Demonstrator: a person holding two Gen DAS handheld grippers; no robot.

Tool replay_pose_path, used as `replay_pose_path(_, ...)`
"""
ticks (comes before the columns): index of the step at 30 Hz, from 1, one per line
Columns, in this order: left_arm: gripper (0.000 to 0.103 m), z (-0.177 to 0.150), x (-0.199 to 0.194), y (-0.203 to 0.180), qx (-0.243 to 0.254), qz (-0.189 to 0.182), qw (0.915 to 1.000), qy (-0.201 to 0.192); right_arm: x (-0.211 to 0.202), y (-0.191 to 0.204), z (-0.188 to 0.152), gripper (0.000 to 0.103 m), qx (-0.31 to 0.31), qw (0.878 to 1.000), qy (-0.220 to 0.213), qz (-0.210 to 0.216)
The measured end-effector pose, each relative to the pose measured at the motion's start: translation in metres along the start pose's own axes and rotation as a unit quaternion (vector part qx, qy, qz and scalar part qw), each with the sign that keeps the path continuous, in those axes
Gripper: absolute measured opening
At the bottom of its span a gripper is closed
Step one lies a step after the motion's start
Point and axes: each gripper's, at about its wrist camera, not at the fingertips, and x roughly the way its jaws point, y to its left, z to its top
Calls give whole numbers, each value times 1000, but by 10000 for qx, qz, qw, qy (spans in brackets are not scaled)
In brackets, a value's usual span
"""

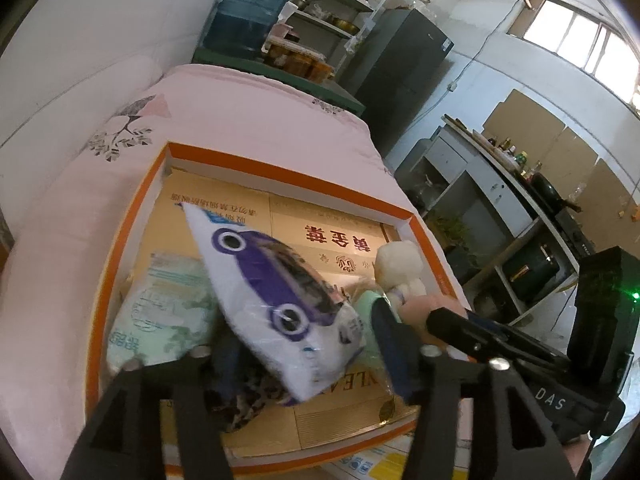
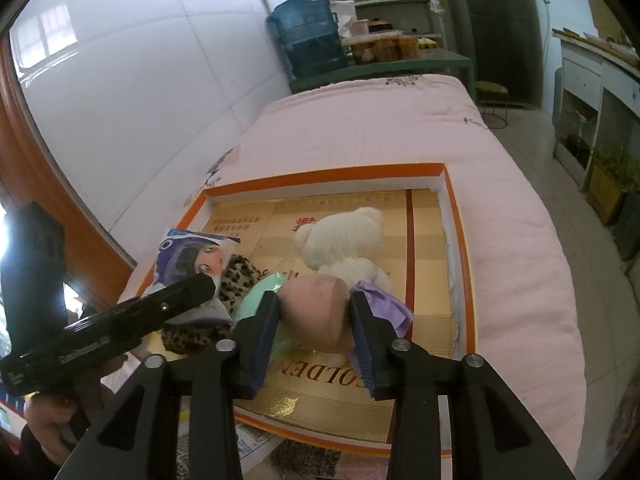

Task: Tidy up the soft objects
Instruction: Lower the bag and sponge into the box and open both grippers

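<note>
The right gripper (image 2: 314, 334) stands partly spread, its two blue-padded fingers (image 2: 262, 340) pressing the sides of a peach-pink soft ball (image 2: 316, 312) that sits between them at the near middle of an orange-rimmed shallow box (image 2: 466, 264). The left gripper (image 1: 308, 364) is spread wider; a white plastic pack printed with a purple cartoon car (image 1: 276, 300) runs tilted through the gap between its fingers, with a blue pad (image 1: 386, 354) close on its right side, but whether the fingers actually pinch it cannot be told.

The right wrist view shows the box's contents plainly: a white plush bear (image 2: 344, 246) lying just beyond the ball, a purple cloth (image 2: 384, 306) touching the ball's right side, a mint-green soft piece (image 2: 258, 294) on its left, and a leopard-print fabric (image 2: 236, 276) further left under the pack. The left wrist view adds a pale green wrapped tissue pack (image 1: 164, 312) at the box's near left, beside the car pack, which the other view does not show. The box rests on a pink quilted bed (image 2: 400, 136).
</note>
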Motion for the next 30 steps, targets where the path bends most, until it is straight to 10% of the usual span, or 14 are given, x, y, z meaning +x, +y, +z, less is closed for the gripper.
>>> replay_pose_path(3,62,0,-4,0,30,62,10000,-40,-1,1,-1,59,-20,10000,-13,-39)
replay_pose_path(30,63,-1,-52,-11,216,299,9983,-442,-31,5,-8,60,126,9997,-173,94)
